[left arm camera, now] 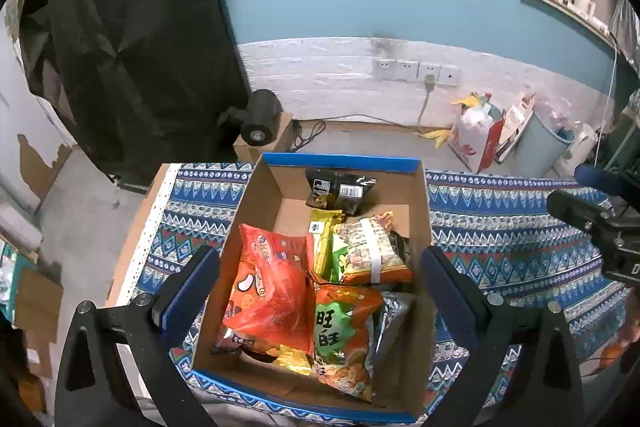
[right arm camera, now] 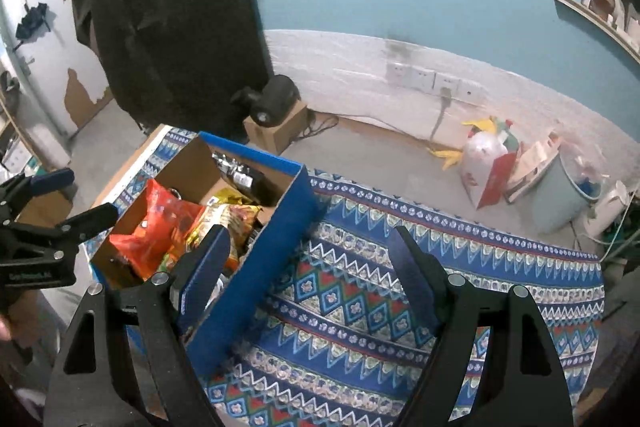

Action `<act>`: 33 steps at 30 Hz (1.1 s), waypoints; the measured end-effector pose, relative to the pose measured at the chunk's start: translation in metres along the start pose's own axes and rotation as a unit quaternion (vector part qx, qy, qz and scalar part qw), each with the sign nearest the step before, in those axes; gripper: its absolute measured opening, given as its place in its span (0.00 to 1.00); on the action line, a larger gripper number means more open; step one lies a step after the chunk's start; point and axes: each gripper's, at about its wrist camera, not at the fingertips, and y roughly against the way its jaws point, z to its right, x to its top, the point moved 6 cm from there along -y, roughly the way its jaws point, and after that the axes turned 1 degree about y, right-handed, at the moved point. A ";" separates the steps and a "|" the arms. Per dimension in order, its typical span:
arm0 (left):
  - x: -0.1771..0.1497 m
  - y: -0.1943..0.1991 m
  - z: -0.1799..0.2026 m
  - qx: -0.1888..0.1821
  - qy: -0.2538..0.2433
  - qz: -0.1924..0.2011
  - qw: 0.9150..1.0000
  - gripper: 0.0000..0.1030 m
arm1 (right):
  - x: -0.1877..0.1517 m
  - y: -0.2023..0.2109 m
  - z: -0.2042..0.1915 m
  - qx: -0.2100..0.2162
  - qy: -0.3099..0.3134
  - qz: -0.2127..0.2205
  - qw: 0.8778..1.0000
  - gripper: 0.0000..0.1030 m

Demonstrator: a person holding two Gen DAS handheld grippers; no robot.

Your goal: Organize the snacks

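On the patterned tablecloth stands the blue-rimmed cardboard box (snack packets piled toward its near end), the left gripper above it, fingers apart, the right gripper, also spread, to its right.
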 end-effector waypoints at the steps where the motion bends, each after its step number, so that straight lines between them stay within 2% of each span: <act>1: 0.000 -0.001 0.001 0.000 -0.001 -0.002 1.000 0.98 | -0.001 0.001 0.001 0.000 0.001 0.000 1.000 0.78; 33: -0.005 -0.007 0.012 -0.003 -0.008 -0.020 1.000 0.98 | -0.005 0.007 0.013 -0.006 -0.006 -0.005 1.000 0.78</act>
